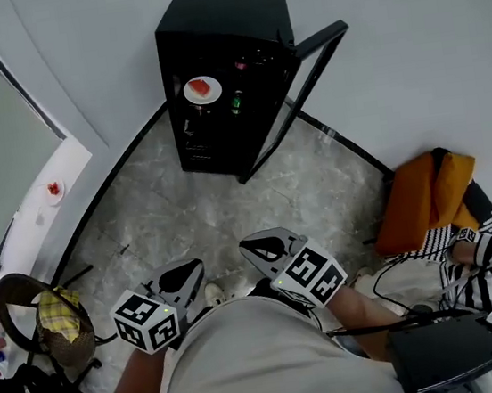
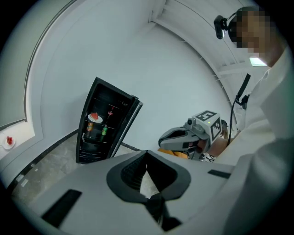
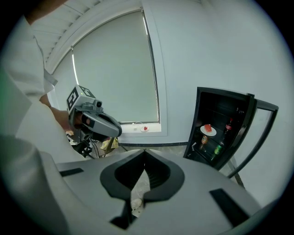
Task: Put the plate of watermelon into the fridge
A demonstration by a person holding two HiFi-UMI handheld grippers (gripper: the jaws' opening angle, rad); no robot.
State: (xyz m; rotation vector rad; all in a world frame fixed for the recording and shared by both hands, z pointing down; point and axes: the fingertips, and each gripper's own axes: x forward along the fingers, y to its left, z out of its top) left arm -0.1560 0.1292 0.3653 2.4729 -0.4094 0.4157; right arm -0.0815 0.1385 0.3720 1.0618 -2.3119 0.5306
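A white plate of red watermelon (image 1: 202,90) rests on an upper shelf inside the black fridge (image 1: 231,18), whose glass door (image 1: 297,93) stands open to the right. The plate also shows in the left gripper view (image 2: 95,118) and the right gripper view (image 3: 208,130). My left gripper (image 1: 187,273) and right gripper (image 1: 256,248) hang close to my body, well back from the fridge. In its own view the left gripper (image 2: 147,153) has its jaws together with nothing between them. The right gripper (image 3: 144,151) is likewise shut and empty.
Bottles and a green can (image 1: 236,102) stand on the fridge shelves. A second small plate of watermelon (image 1: 54,189) sits on the window ledge at left. An orange bag (image 1: 426,194) and a seated person's striped sleeve (image 1: 487,249) are at right, a round basket (image 1: 38,322) at left.
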